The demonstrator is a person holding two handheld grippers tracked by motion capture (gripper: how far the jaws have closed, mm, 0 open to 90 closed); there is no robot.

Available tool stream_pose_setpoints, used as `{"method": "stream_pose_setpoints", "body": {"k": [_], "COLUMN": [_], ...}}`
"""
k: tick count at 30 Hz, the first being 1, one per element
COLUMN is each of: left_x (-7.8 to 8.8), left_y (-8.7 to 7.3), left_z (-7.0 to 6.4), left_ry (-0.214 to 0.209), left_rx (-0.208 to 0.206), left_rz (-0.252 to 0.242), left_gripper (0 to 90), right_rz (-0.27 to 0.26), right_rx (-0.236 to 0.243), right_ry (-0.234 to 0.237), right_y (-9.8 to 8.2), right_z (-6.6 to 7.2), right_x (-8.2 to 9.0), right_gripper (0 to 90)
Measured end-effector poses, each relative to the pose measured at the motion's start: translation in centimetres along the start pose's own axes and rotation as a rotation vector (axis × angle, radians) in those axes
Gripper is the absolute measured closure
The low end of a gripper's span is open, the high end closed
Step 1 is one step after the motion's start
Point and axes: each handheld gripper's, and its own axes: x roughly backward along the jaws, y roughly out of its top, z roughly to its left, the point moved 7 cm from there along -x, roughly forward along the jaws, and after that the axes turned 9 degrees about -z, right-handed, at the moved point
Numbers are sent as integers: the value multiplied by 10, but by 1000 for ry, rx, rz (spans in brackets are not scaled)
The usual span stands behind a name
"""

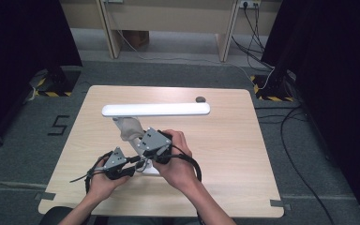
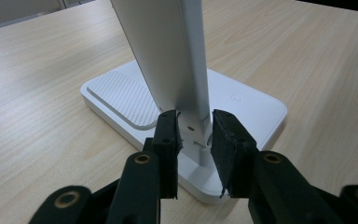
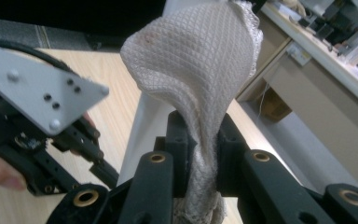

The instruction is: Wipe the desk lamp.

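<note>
Wooden table: small dark object beyond white lamp.

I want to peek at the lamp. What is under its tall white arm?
The white arm rises from the lamp's flat white base, which rests on the wooden table. The left hand-held gripper clamps the arm's foot, partly hiding the joint.

desk lamp: 1, white, with one bar head and one flat base | cloth: 1, pale waffle-weave | small dark object: 1, at far edge, kind unclear | tools: 2, left tool and right tool | hands: 2 | surface: 1, light wood
</note>
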Motion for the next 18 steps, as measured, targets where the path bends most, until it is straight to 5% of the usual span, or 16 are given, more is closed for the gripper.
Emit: {"method": "stream_pose_setpoints", "body": {"k": [9,18], "left_x": [-2,-2], "left_y": [-2,-3], "left_z": [0,0], "left_ry": [6,4], "left_rx": [-17,-34], "left_rz": [10,23], "left_gripper": [709,709], "right_rz": [-55,-69], "right_rx": [28,10], "right_ry": [-5,-10], "right_y": [23,27], "right_z": [-1,0], "right_x": [-2,-5], "right_gripper": [787,780]}}
